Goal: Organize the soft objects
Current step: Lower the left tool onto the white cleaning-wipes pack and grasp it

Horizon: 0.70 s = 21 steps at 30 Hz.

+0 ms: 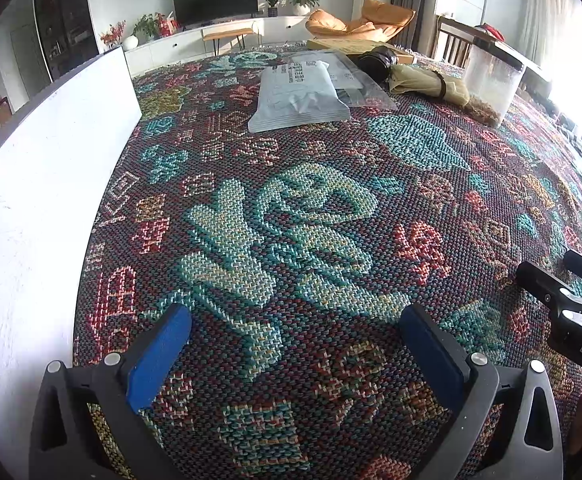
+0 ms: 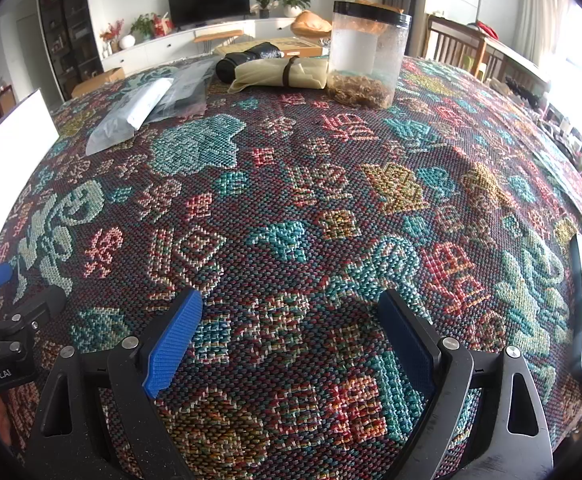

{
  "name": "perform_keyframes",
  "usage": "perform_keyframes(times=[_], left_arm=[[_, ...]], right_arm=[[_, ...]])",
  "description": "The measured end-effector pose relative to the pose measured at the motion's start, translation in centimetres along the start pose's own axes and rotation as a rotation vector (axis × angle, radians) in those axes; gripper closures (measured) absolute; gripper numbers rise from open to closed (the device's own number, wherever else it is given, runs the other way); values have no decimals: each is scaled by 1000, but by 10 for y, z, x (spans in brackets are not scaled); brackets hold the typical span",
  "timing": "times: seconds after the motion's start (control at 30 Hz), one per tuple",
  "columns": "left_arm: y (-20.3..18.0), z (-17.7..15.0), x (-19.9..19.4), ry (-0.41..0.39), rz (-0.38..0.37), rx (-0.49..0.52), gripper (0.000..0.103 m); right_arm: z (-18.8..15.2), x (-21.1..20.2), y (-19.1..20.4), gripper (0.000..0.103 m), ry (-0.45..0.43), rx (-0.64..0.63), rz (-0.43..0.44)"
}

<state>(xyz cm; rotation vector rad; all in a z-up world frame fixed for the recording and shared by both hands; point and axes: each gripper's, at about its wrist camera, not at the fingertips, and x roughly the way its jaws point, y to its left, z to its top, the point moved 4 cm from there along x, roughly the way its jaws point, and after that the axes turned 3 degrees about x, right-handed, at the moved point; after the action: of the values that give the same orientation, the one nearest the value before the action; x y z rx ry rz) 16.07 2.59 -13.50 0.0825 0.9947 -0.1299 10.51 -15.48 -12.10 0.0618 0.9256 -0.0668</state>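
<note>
Left gripper point(image 1: 295, 344) and right gripper point(image 2: 291, 332) are both spread wide, nothing grasped, held over the patterned table point(image 2: 331, 200). Soft items are seen far ahead of both: grey soft pack point(image 1: 301, 94) ahead of the left gripper, beige rolled bundle point(image 2: 283, 74) and black pouch point(image 2: 247, 60) ahead of the right, just left of the clear jar point(image 2: 365, 54). White board point(image 1: 51, 184) stands left of the left gripper.
</note>
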Motion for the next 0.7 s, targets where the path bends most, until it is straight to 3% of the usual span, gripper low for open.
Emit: perform_keyframes(times=[0.13,0.23,0.4,0.6,0.7], left_arm=[[7,38,0,-17,-137,-138,1],[15,88,9,-53,-176,-207,1],[21,156,53,-19,-135,-186,1],[22,176,100,30,-71,-171,1],[23,176,104,-8,-72,-136,29]], right_arm=[[0,0,0,11,0,0,0],[0,0,0,11,0,0,0],[0,0,0,11,0,0,1],[-1,1,1,9,2,-1,5],[-1,3,3,9,3,-2,6]])
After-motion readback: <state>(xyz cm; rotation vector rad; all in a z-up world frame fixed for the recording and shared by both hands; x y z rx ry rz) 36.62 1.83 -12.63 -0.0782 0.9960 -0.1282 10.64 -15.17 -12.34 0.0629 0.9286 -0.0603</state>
